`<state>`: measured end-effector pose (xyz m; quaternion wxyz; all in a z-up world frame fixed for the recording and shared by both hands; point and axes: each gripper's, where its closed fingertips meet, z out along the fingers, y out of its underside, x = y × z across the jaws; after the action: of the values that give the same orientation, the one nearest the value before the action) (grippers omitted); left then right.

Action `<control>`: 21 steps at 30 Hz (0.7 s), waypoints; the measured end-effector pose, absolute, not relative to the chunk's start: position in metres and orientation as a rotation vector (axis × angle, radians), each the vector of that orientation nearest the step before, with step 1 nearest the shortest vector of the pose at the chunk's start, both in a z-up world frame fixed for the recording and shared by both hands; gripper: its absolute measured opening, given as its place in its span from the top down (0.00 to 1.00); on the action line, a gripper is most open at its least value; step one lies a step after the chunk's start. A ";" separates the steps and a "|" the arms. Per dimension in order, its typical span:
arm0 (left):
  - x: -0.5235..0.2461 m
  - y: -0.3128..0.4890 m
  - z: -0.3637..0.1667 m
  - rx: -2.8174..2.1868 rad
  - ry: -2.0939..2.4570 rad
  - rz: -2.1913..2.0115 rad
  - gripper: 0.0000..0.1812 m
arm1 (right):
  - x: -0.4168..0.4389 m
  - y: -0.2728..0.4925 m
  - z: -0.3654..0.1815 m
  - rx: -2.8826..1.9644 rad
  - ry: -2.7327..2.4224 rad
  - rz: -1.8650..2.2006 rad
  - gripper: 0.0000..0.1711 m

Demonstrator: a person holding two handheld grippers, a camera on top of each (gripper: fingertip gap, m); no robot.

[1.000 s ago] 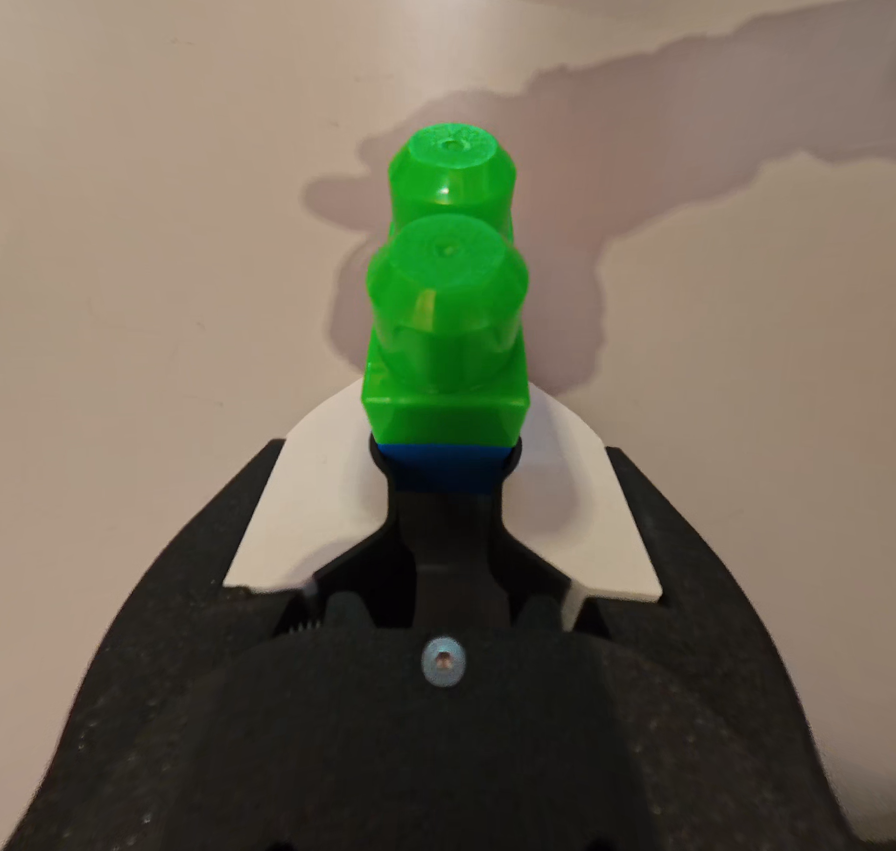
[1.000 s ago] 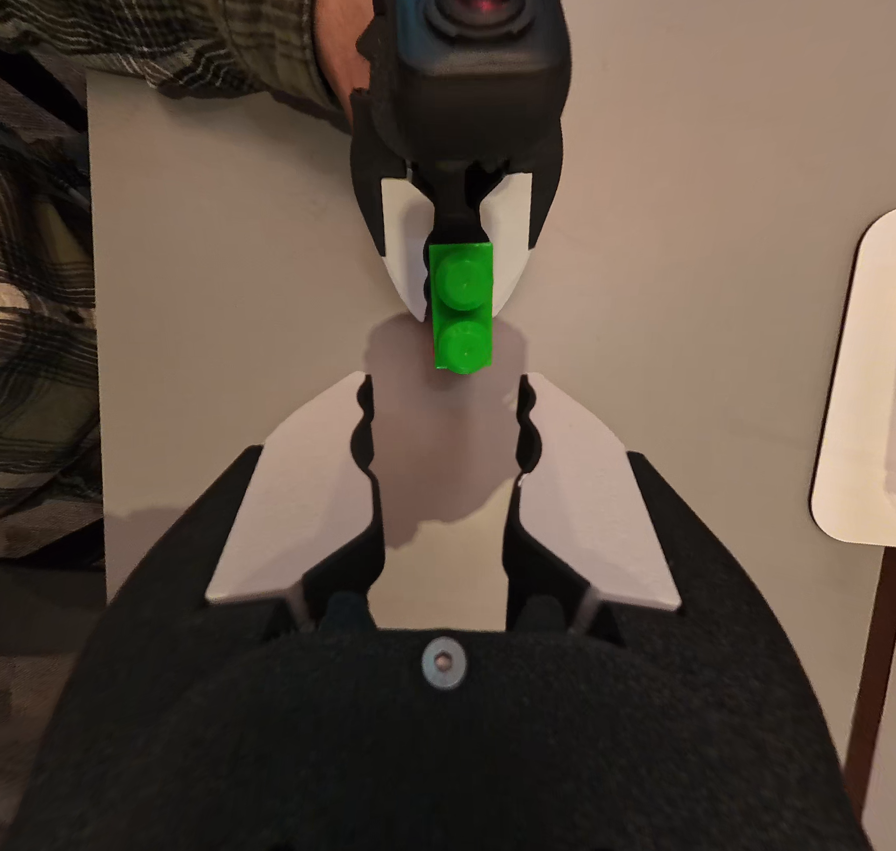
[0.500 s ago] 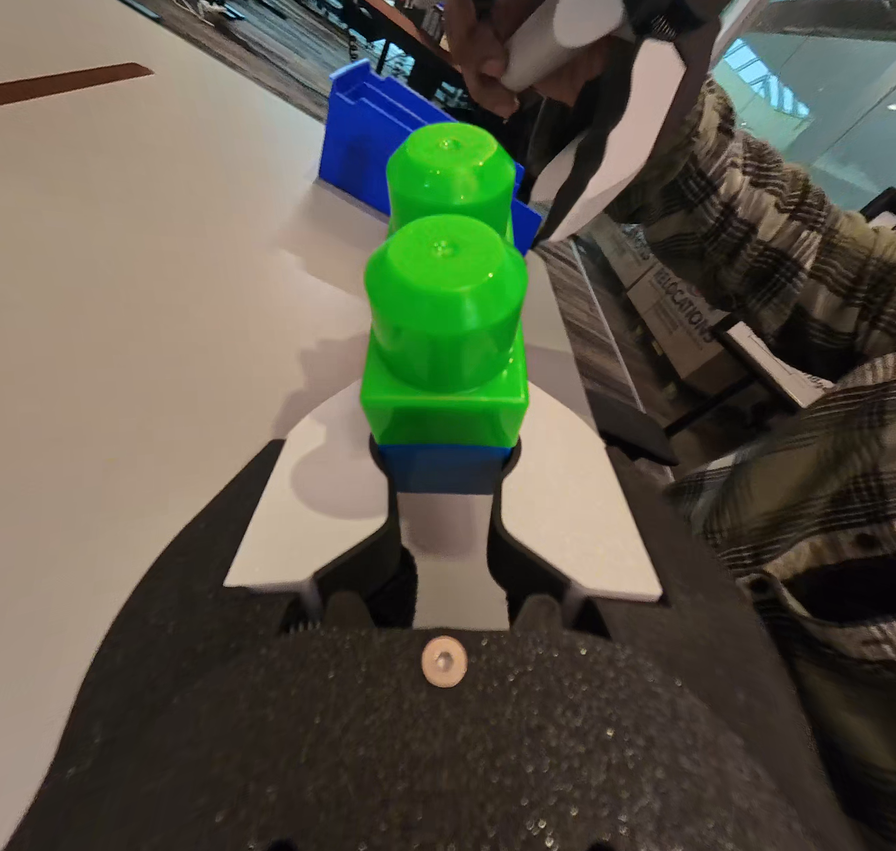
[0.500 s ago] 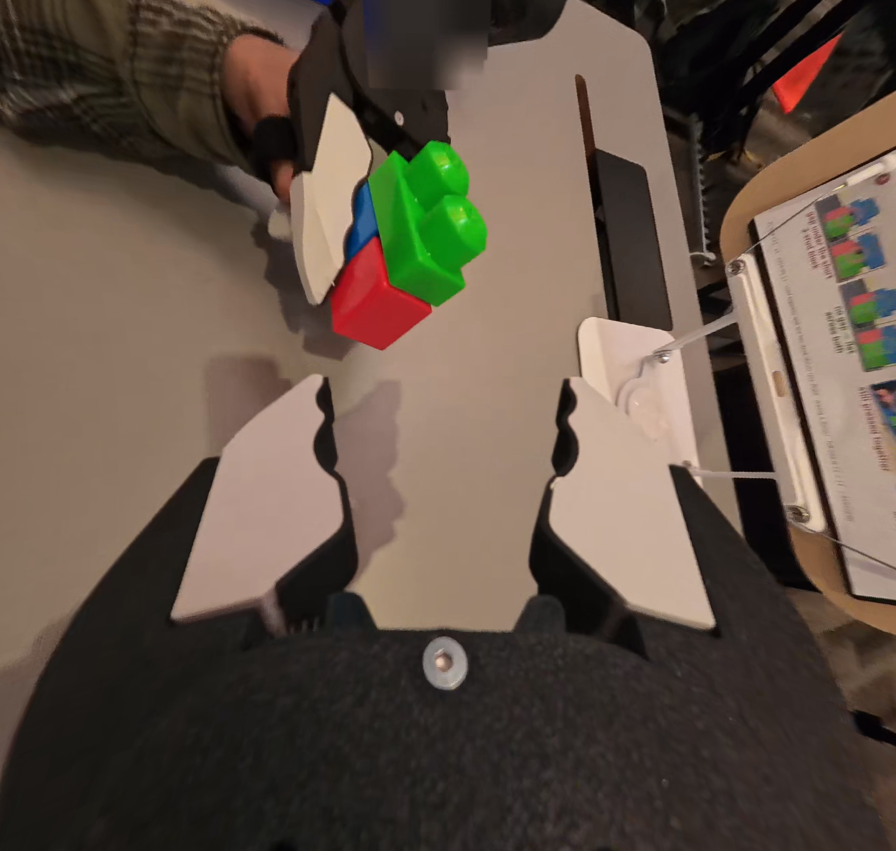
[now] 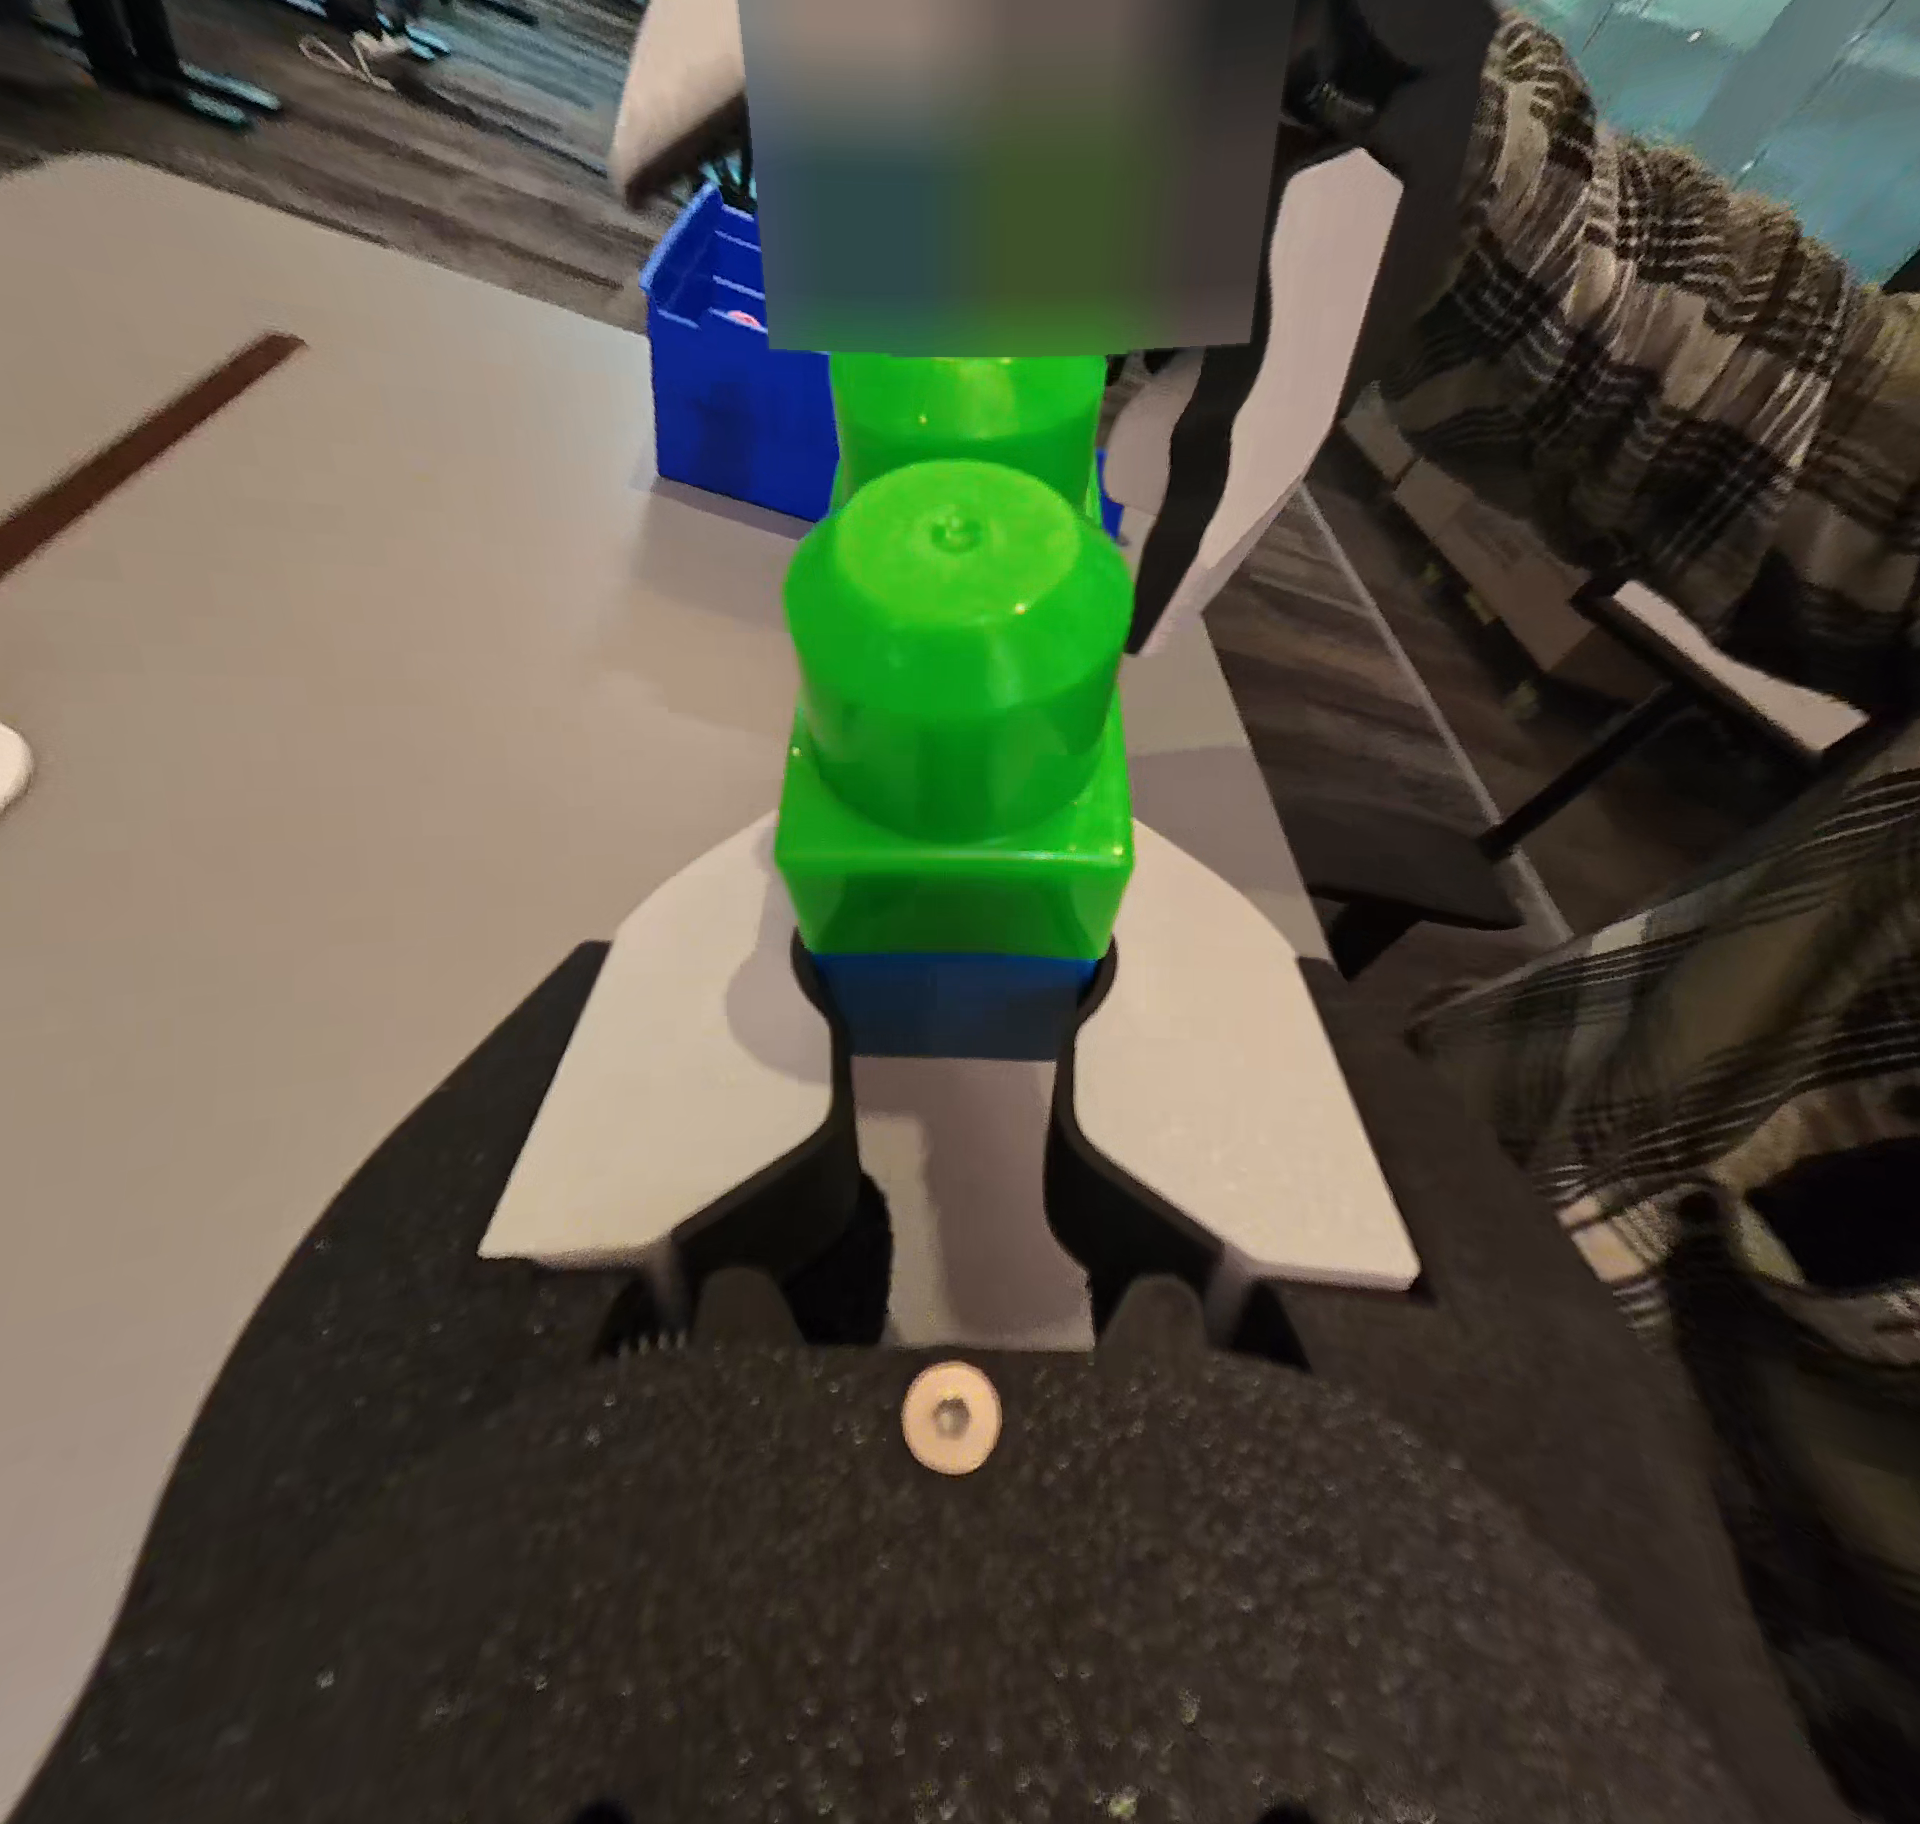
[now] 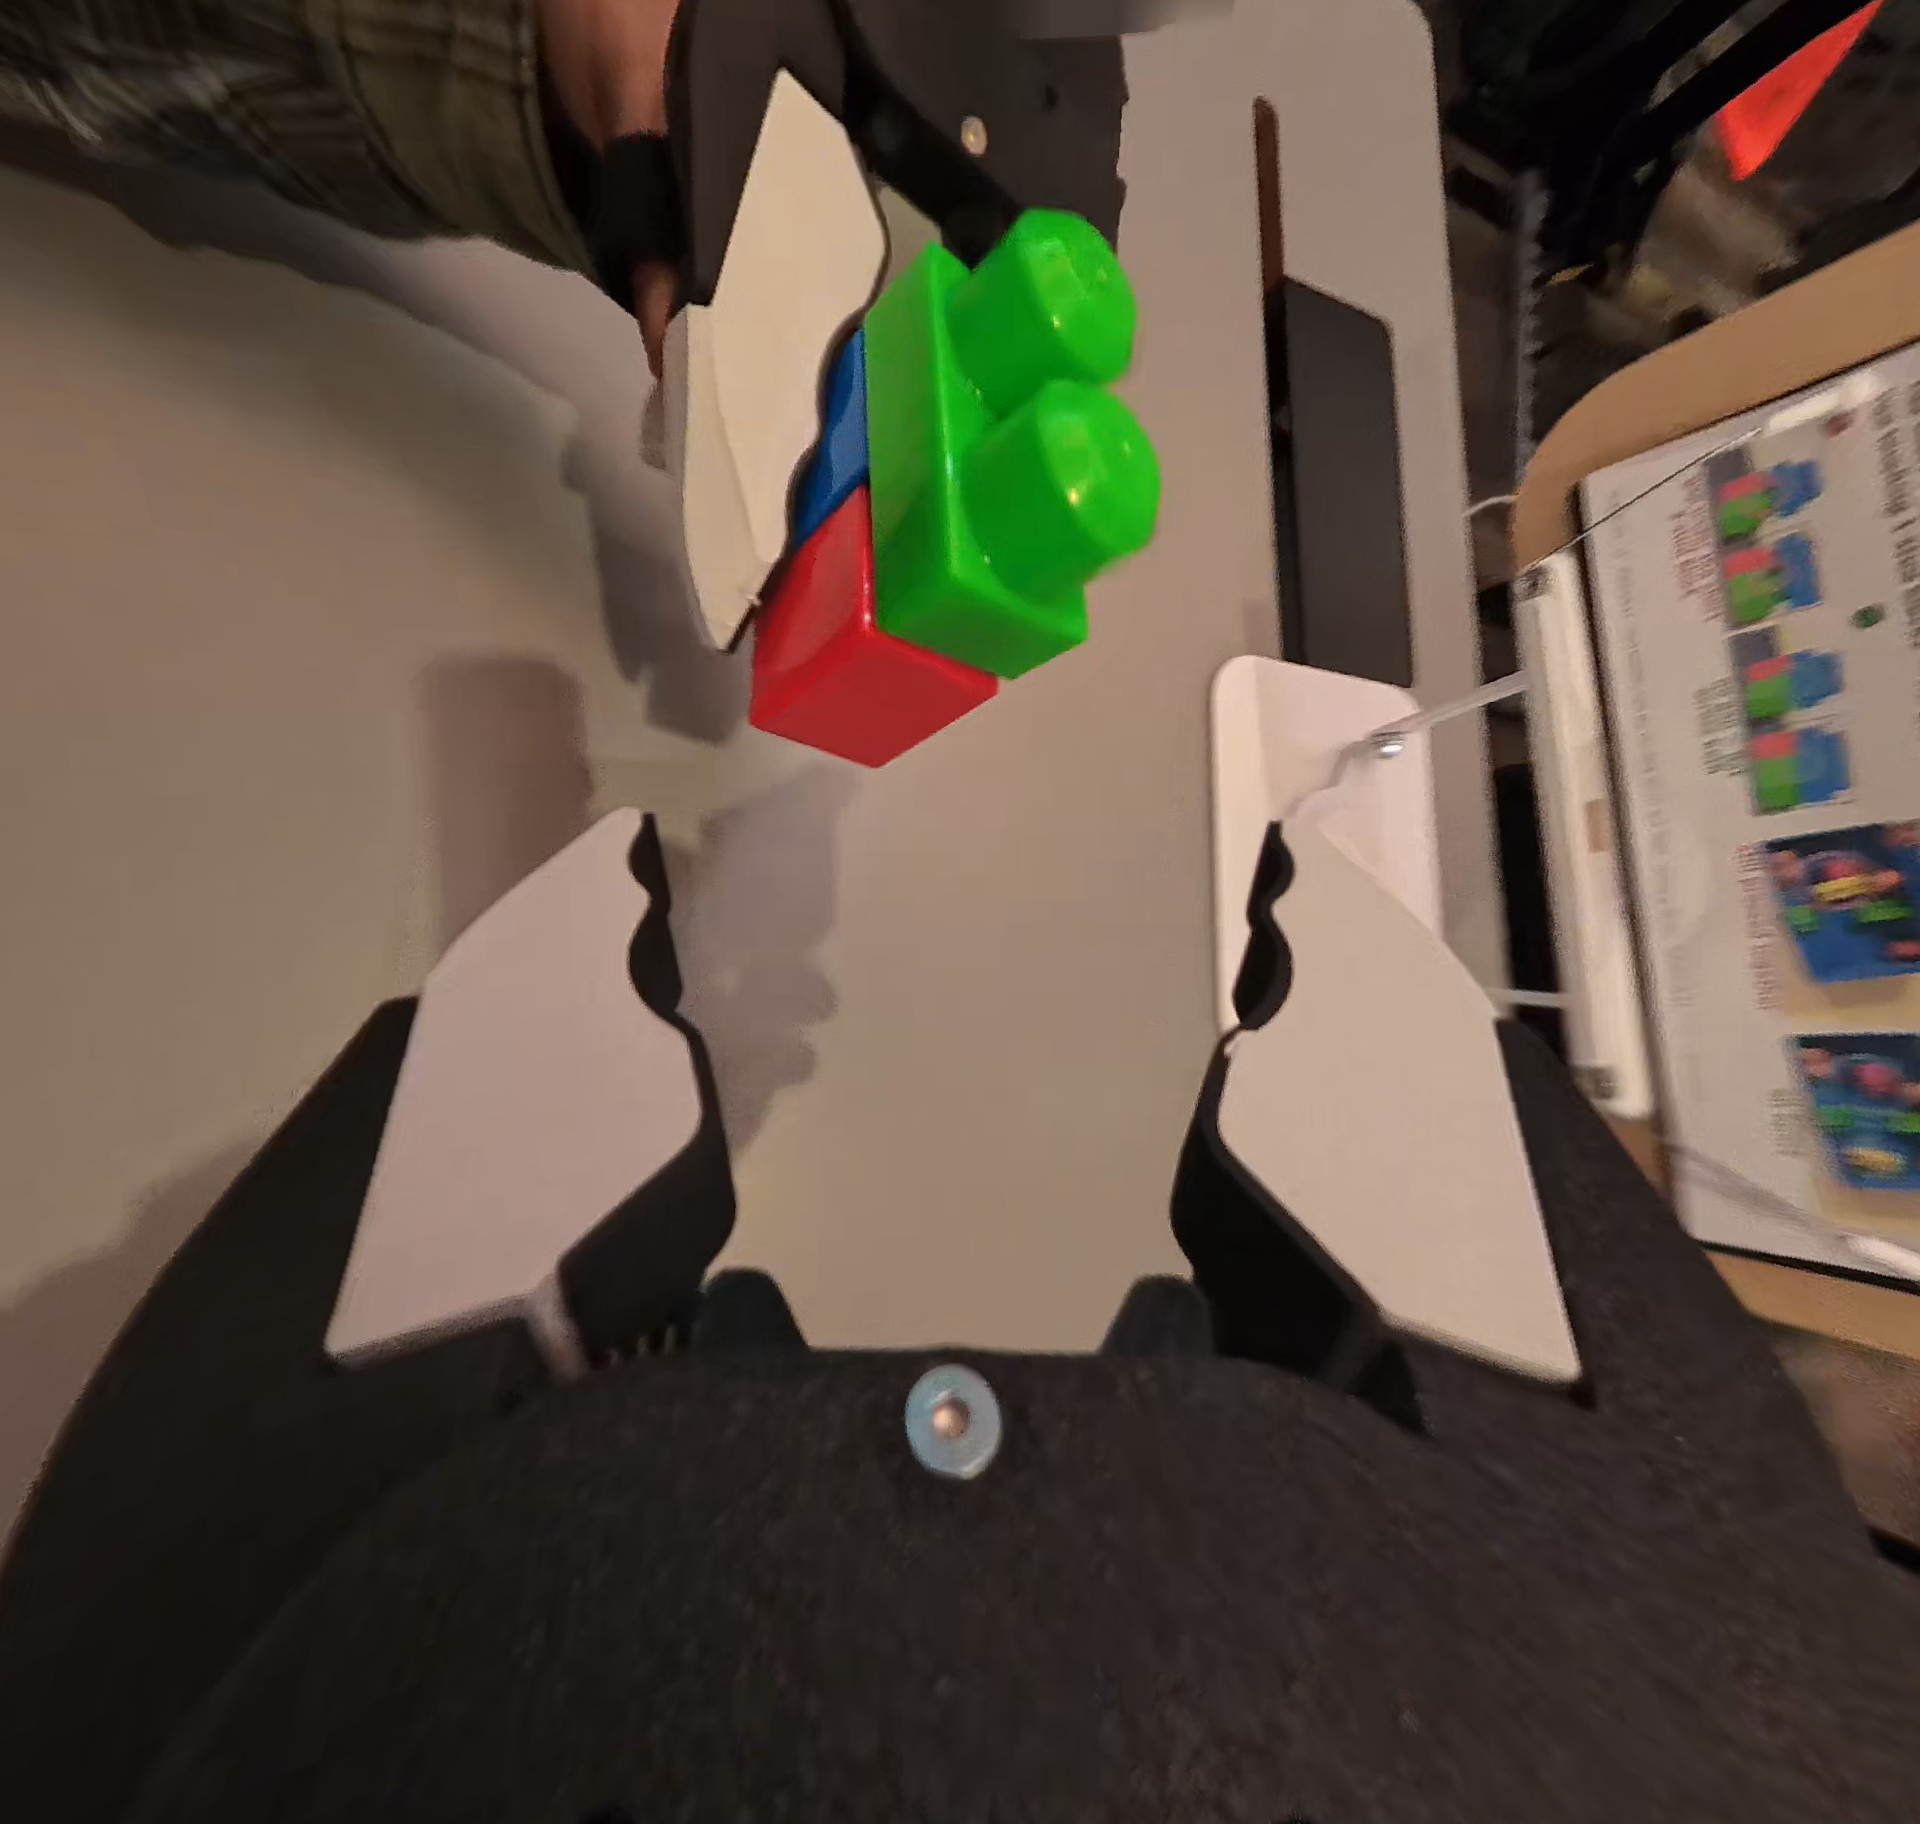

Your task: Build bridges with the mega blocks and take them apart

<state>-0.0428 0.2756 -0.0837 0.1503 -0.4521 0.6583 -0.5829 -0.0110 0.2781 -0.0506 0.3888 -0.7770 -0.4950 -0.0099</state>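
Note:
My left gripper is shut on a small bridge of mega blocks, its jaws clamped on the blue block. A green two-stud block sits on top of it. In the right wrist view the same bridge hangs in the air: the green block, the blue block and a red block joined under it, held by the left gripper. My right gripper is open and empty, just below the bridge and apart from it. It also shows in the left wrist view, beyond the green block.
A blue bin stands at the table's far edge. A white stand and a picture sheet on a round wooden table lie to the right. A person's plaid sleeve is at right. The left gripper's tips are roughly 6 cm from the right gripper's.
Over the last second the left gripper has tilted the bridge up off the table view. The right gripper has opened wider and come closer to the bridge.

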 end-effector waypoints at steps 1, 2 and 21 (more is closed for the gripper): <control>-0.043 0.277 -0.082 -1.269 1.889 -1.648 0.78 | -0.012 0.277 -0.052 -2.001 -1.215 0.045 0.37; -0.042 0.278 -0.082 -1.243 1.889 -1.615 0.78 | -0.013 0.276 -0.053 -2.014 -1.173 0.103 0.37; -0.046 0.293 -0.092 -1.221 1.927 -1.445 0.78 | -0.035 0.286 -0.012 -1.873 -0.864 0.386 0.54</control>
<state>-0.0463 0.2931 -0.0924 0.2189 -0.4411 0.6962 -0.5223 -0.0347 0.2861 -0.0115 0.4981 -0.7740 -0.3568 0.1596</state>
